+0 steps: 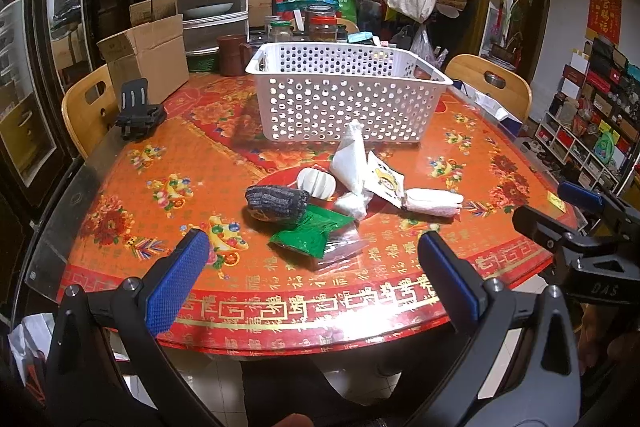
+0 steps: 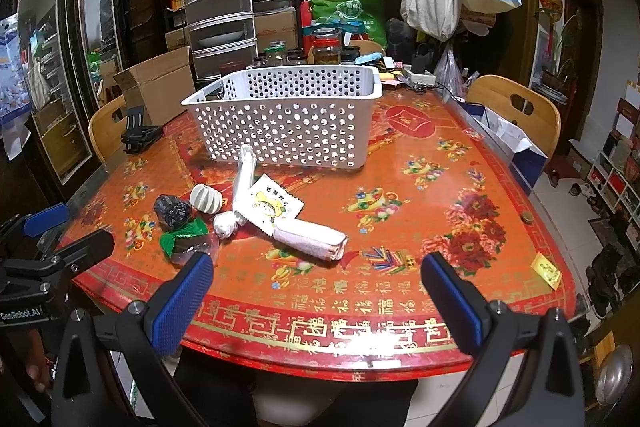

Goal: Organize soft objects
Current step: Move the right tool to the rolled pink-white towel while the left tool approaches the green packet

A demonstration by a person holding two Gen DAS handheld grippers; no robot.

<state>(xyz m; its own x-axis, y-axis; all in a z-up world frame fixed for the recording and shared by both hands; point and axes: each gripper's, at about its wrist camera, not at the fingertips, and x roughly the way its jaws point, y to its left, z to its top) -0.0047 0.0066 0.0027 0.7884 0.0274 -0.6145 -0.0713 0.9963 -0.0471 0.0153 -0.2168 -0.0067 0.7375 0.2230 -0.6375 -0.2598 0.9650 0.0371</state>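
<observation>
Nothing picked yet – both claws spread wide, holding zip.

Left claw [image 1: 312, 255] & right claw [image 2: 316, 279] hang over the near edge of the surface [image 2: 460, 187]. Soft stuff sits in a pile mid-surface, just in front of the basket [image 1: 344, 95], which looks empty: dark sock [image 1: 276, 203], towel roll [image 2: 310, 239], green pack [image 1: 308, 235]. Next, I'd say: reach in, close on one item, lift it over the basket rim.

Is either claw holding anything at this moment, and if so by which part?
Nothing is held. The left claw and the right claw are both open and empty, short of the soft items, which lie on the table.
</observation>
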